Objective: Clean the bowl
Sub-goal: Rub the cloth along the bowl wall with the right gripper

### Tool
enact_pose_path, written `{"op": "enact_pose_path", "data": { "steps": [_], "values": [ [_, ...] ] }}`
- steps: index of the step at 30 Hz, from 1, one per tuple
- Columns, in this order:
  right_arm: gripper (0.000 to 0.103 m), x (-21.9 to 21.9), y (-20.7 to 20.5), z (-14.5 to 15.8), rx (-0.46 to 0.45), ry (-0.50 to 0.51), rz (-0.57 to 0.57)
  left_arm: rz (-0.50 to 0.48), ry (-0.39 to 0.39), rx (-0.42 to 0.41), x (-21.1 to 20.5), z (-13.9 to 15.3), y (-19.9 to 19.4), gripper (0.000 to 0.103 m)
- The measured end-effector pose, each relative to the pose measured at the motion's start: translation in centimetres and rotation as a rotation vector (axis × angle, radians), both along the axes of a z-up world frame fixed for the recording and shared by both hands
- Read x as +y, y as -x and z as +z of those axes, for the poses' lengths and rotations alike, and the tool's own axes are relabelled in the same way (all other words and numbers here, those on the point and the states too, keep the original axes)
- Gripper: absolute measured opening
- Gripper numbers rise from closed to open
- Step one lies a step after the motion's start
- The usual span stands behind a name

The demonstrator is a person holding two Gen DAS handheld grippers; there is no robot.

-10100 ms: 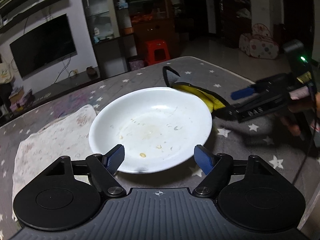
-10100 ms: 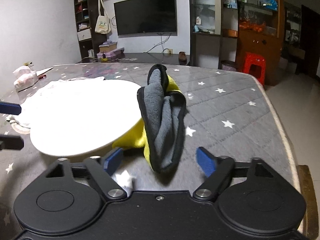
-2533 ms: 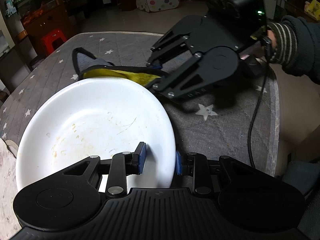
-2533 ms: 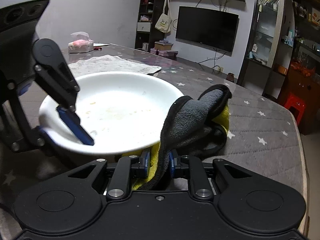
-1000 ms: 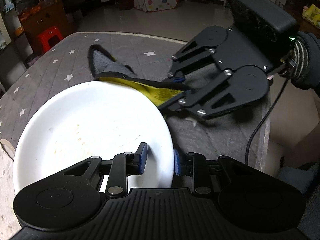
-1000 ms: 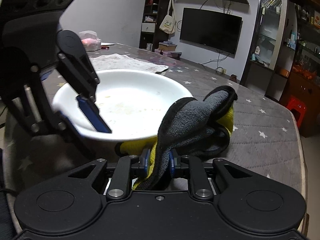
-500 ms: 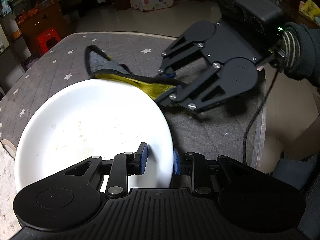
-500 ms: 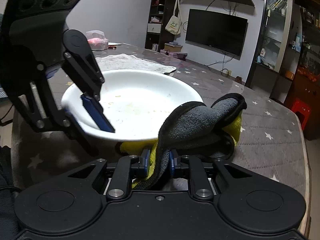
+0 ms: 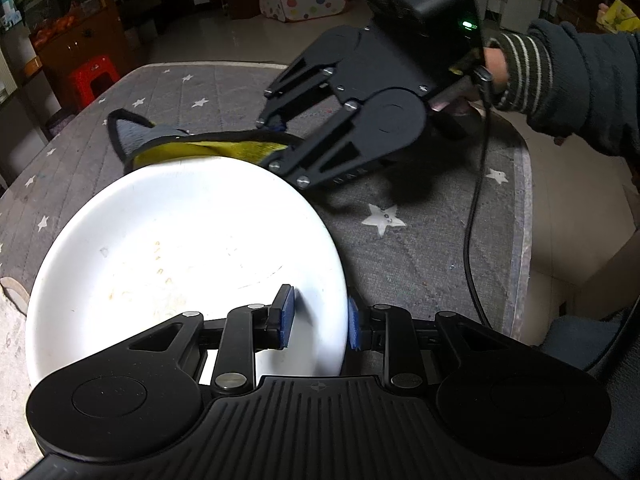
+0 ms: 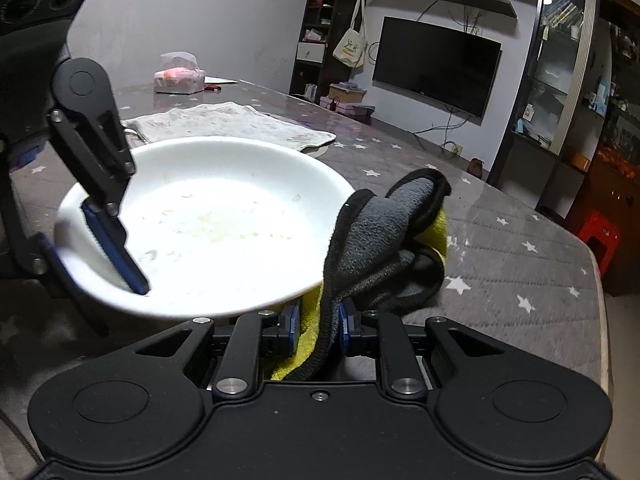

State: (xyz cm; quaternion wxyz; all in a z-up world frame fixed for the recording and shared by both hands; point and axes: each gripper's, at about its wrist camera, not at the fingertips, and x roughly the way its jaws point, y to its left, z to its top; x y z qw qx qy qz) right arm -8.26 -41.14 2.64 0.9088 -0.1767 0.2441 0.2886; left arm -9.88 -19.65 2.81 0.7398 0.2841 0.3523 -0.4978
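Note:
A white shallow bowl with yellowish food smears stands on the grey star-patterned table cover. My left gripper is shut on the bowl's near rim, one finger inside and one outside. In the right wrist view the bowl sits to the left with the left gripper's blue pad on its rim. My right gripper is shut on a grey and yellow cloth, held at the bowl's edge. In the left wrist view the cloth lies behind the bowl's far rim, with the right gripper on it.
A pale towel lies flat on the table beyond the bowl, and a tissue pack stands farther back. The table edge runs close on the right of the left wrist view. A black cable hangs from the right gripper.
Over the last second the right gripper with the cloth has edged closer to the bowl's rim. The left gripper has kept its hold on the bowl.

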Motion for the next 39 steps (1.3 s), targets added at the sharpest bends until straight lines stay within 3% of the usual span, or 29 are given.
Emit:
{"op": "enact_pose_path", "data": {
  "steps": [18,39],
  "values": [
    [0.02,-0.1,0.8,-0.1,-0.005,-0.009,-0.022,0.053,-0.014,0.007,-2.4,1.2,-0.9,0.03],
    [0.02,0.3,7.5,0.4,0.006,-0.031,0.031,-0.016,-0.017,0.017,-0.8,1.5,-0.3,0.027]
  ]
}}
